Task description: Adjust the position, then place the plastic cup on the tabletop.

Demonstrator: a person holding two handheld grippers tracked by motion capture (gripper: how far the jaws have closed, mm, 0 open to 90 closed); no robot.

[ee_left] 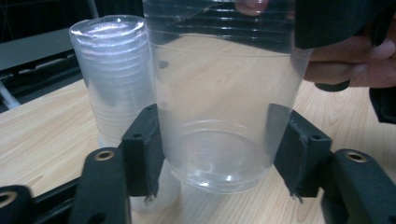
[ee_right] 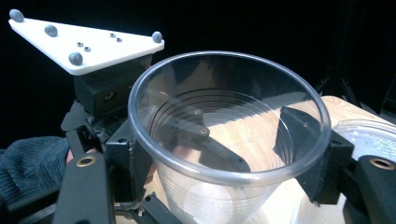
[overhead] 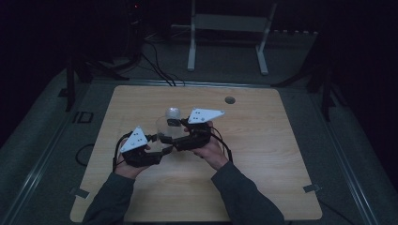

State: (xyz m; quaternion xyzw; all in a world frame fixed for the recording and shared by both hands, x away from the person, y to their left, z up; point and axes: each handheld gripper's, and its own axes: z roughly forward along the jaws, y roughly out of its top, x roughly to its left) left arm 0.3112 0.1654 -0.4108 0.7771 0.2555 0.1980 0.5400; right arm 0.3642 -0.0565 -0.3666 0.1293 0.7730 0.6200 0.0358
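Note:
A clear plastic cup (ee_left: 219,102) hangs just above the wooden table (overhead: 263,154), between both grippers. My left gripper (ee_left: 217,154) has its pads (ee_left: 144,149) against the cup's lower wall on either side, near the base. Over the cup's mouth (ee_right: 229,112), my right gripper (ee_right: 229,154) spans the rim with its pads (ee_right: 317,163) against it on both sides. In the high view the left gripper (overhead: 164,149) and right gripper (overhead: 178,140) meet at the cup (overhead: 166,127) near the table's middle. A stack of clear cups (ee_left: 112,74) stands upside down just behind it.
The stack of cups (overhead: 173,112) stands directly behind the hands. A round cable hole (overhead: 229,100) lies in the tabletop at the back. A white frame stand (overhead: 227,28) and cables are on the floor beyond the table. The room around is dark.

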